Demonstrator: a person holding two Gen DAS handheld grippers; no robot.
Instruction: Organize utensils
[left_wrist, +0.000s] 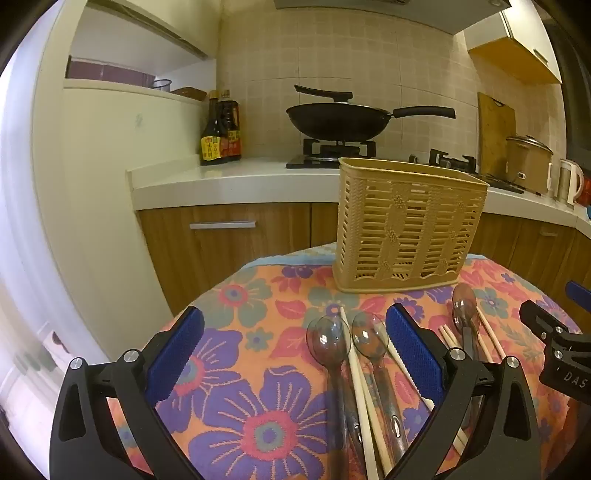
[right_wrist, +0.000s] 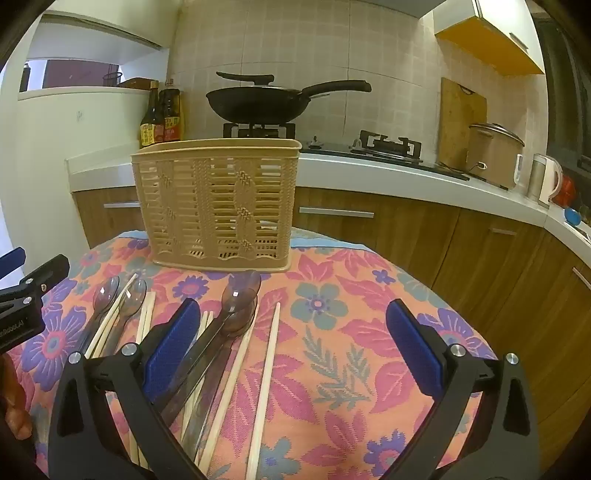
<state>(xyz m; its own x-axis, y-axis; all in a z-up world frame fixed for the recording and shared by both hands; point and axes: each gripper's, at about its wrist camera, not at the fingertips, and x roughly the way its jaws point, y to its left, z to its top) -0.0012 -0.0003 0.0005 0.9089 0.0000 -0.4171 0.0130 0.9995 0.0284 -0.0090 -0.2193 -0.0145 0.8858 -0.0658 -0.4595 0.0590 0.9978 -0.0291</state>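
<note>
A tan slotted utensil basket (left_wrist: 406, 229) (right_wrist: 218, 206) stands upright at the far side of the flowered cloth. Clear plastic spoons (left_wrist: 328, 341) (right_wrist: 105, 293) lie with several wooden chopsticks (left_wrist: 360, 387) (right_wrist: 264, 380) in front of it. Brownish spoons (left_wrist: 464, 306) (right_wrist: 240, 295) lie stacked nearer the basket. My left gripper (left_wrist: 295, 338) is open and empty above the cloth, with the clear spoons between its fingers. My right gripper (right_wrist: 291, 332) is open and empty, with chopsticks between its fingers. Each gripper shows at the edge of the other's view: the right (left_wrist: 554, 332), the left (right_wrist: 22, 291).
The flowered cloth (left_wrist: 258, 387) (right_wrist: 351, 332) covers a small round table. Behind it runs a kitchen counter (left_wrist: 221, 181) with a black wok (left_wrist: 338, 120) on a stove, sauce bottles (left_wrist: 218, 129), a rice cooker (right_wrist: 493, 153) and a kettle (right_wrist: 545, 179).
</note>
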